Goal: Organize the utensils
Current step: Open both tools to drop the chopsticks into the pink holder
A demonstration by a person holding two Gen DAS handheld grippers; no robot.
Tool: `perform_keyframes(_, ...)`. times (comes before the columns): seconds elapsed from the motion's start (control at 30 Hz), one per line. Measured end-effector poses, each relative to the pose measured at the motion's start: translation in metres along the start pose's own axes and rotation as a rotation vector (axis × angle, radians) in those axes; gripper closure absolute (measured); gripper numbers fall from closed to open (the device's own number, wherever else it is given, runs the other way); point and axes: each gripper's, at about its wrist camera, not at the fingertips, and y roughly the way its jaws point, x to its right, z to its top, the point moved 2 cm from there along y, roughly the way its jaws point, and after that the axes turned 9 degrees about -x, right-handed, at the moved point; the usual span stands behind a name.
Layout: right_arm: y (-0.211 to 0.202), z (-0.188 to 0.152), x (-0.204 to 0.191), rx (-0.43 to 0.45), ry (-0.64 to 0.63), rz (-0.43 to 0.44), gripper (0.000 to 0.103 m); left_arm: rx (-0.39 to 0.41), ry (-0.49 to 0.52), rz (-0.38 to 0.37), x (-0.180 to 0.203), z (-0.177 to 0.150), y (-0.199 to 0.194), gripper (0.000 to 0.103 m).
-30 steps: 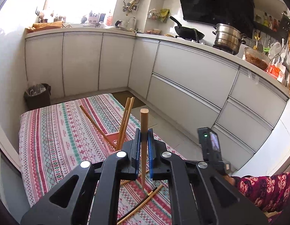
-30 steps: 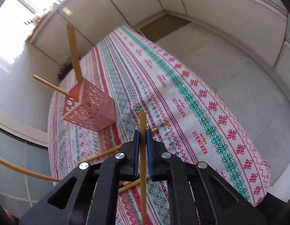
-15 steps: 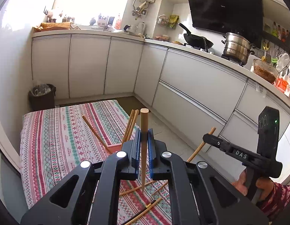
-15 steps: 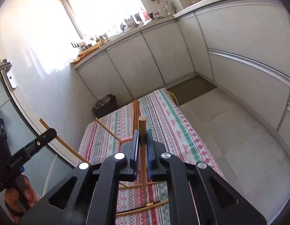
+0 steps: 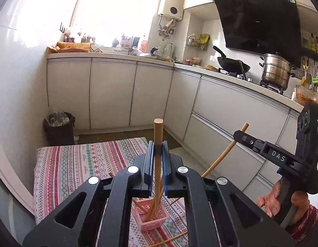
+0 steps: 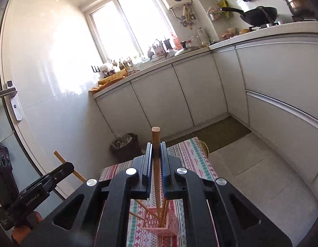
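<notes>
Bright daylight from an overexposed window [image 6: 126,26], glare on the glossy wall [image 6: 54,61], strong fisheye bending, dark vignetted corners, sharp focus.

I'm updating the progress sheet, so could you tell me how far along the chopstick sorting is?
Partly done. Several chopsticks already stand in the pink basket on the striped tablecloth. In hand: the left tool and the right tool are each shut on one chopstick, held above the basket. Left: dropping those two in, then collecting the loose chopsticks lying on the cloth beside it.
</notes>
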Motion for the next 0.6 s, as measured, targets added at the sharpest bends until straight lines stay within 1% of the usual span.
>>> perform_keyframes(0.07, 0.013, -0.004, -0.003, -0.005, -0.014, 0.005, 0.095, -0.018, -0.007, 0.019, -0.005, -0.003, 0.014, 0.096)
perform_keyframes(0.17, 0.038, -0.02, -0.002, -0.029, -0.033, 0.016, 0.095, -0.062, -0.033, 0.03, -0.017, -0.017, 0.039, 0.095)
perform_keyframes(0.23, 0.057, -0.033, 0.0, -0.055, -0.044, 0.019, 0.095, -0.102, -0.067, 0.019, -0.027, -0.029, 0.056, 0.089)
perform_keyframes(0.27, 0.064, -0.041, -0.001, -0.07, -0.051, 0.022, 0.095, -0.124, -0.076, 0.016, -0.03, -0.034, 0.062, 0.083)
perform_keyframes(0.3, 0.072, -0.047, 0.0, -0.082, -0.057, 0.02, 0.095, -0.138, -0.077, 0.032, -0.034, -0.036, 0.066, 0.081)
perform_keyframes(0.33, 0.078, -0.052, 0.001, -0.093, -0.061, 0.018, 0.095, -0.137, -0.083, 0.043, -0.037, -0.037, 0.066, 0.081)
perform_keyframes(0.4, 0.09, -0.061, 0.002, -0.129, -0.063, 0.015, 0.095, -0.118, -0.104, 0.036, -0.041, -0.036, 0.061, 0.075)
perform_keyframes(0.43, 0.093, -0.064, 0.003, -0.139, -0.06, 0.011, 0.095, -0.101, -0.108, 0.042, -0.043, -0.035, 0.058, 0.074)
perform_keyframes(0.47, 0.095, -0.066, 0.004, -0.149, -0.056, 0.01, 0.095, -0.086, -0.109, 0.045, -0.044, -0.033, 0.052, 0.07)
perform_keyframes(0.5, 0.096, -0.068, 0.004, -0.156, -0.051, 0.013, 0.094, -0.076, -0.111, 0.046, -0.045, -0.032, 0.049, 0.065)
perform_keyframes(0.6, 0.092, -0.066, 0.004, -0.156, -0.036, 0.016, 0.089, -0.055, -0.118, 0.057, -0.046, -0.03, 0.039, 0.061)
